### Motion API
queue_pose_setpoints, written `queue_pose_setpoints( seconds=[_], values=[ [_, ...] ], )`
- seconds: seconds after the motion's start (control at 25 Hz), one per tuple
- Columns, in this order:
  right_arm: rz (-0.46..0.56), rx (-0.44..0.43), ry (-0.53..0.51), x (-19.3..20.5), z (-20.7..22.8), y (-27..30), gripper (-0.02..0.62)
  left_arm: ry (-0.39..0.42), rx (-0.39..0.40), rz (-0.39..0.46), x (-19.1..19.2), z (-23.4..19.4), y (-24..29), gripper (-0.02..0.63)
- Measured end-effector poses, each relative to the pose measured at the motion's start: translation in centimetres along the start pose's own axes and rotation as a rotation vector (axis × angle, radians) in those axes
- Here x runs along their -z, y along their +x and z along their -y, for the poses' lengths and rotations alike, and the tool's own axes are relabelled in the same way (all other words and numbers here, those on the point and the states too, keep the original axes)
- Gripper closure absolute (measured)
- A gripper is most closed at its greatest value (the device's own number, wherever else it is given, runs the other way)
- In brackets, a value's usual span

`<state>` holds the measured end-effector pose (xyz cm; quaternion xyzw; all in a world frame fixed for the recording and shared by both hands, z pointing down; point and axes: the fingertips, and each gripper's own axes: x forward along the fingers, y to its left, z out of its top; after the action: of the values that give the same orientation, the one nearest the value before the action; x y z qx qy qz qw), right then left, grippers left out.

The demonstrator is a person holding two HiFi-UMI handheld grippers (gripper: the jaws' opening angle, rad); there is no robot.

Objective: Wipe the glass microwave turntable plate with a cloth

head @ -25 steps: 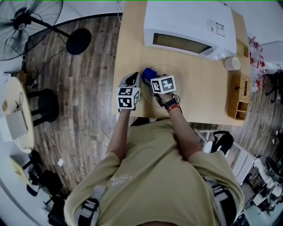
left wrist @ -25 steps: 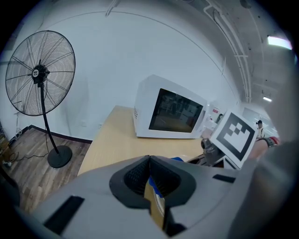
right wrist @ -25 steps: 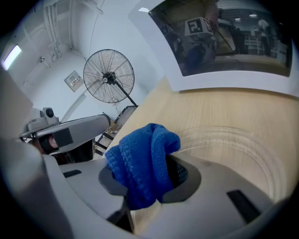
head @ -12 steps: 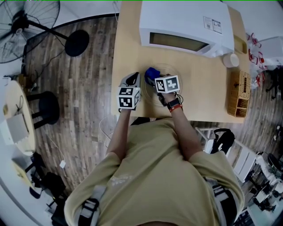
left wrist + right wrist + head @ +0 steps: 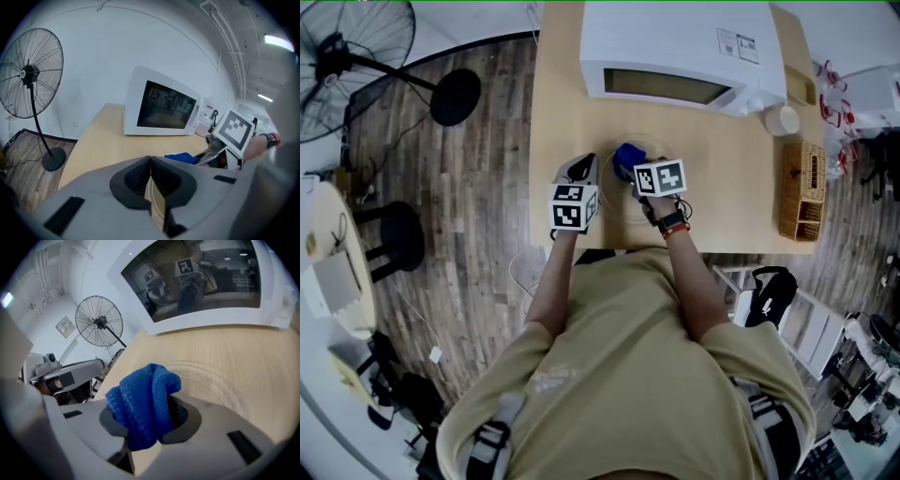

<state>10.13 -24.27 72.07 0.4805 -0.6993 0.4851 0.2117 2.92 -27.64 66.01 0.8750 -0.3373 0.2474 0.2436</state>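
The clear glass turntable plate (image 5: 667, 208) lies flat on the wooden table (image 5: 727, 187), in front of the microwave; its ridged rings (image 5: 212, 376) show in the right gripper view. My right gripper (image 5: 634, 169) is shut on a bunched blue cloth (image 5: 626, 159) (image 5: 143, 401), which it presses onto the plate's left part. My left gripper (image 5: 583, 169) sits at the plate's left edge. Its jaws (image 5: 151, 161) are closed, with a thin glassy strip that looks like the plate's rim (image 5: 157, 206) between them. The cloth (image 5: 182, 158) and the right gripper's marker cube (image 5: 234, 131) show just beyond it.
A white microwave (image 5: 675, 56) stands shut at the back of the table. A white cup (image 5: 782, 119) and a wicker basket (image 5: 802, 192) are at the table's right side. On the floor to the left are a standing fan (image 5: 347, 47) and a black stool (image 5: 389, 234).
My right gripper has slid the blue cloth a little to the right across the plate. The left gripper keeps its place at the rim.
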Motion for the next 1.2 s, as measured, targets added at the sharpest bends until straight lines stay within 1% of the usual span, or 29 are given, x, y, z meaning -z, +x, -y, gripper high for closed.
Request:
queue_pose_setpoints(
  seconds=[0.08, 0.2, 0.28, 0.44, 0.68, 0.88, 0.96, 1.08, 1.2],
  values=[
    [-0.007, -0.001, 0.054, 0.2, 0.6, -0.3, 0.460, 0.002, 0.008, -0.003, 0.0, 0.3, 0.4, 0.586],
    [-0.017, -0.034, 0.187, 0.4, 1.5, -0.7, 0.468, 0.007, 0.022, -0.008, 0.0, 0.8, 0.8, 0.586],
    [-0.030, -0.043, 0.234, 0.6, 2.1, -1.1, 0.474, 0.012, 0.031, -0.013, 0.1, 1.3, 1.0, 0.586],
    [-0.056, -0.008, 0.222, 1.1, 3.5, -2.1, 0.480, 0.022, 0.047, -0.025, 0.3, 2.0, 1.5, 0.586],
    [-0.083, 0.033, 0.241, 1.7, 5.3, -3.7, 0.482, 0.040, 0.068, -0.041, 0.4, 2.9, 1.8, 0.586],
    [-0.126, 0.088, 0.205, 2.4, 6.4, -4.6, 0.483, 0.048, 0.089, -0.043, 0.6, 3.7, 2.1, 0.586],
    [-0.127, 0.096, 0.203, 2.6, 6.7, -4.8, 0.483, 0.049, 0.093, -0.043, 0.6, 3.8, 2.2, 0.586],
    [-0.116, 0.094, 0.225, 2.7, 7.2, -5.3, 0.483, 0.045, 0.094, -0.043, 0.7, 3.8, 2.1, 0.586],
    [-0.119, 0.112, 0.231, 2.9, 7.9, -5.9, 0.483, 0.039, 0.088, -0.043, 0.7, 3.4, 1.9, 0.586]
  ],
)
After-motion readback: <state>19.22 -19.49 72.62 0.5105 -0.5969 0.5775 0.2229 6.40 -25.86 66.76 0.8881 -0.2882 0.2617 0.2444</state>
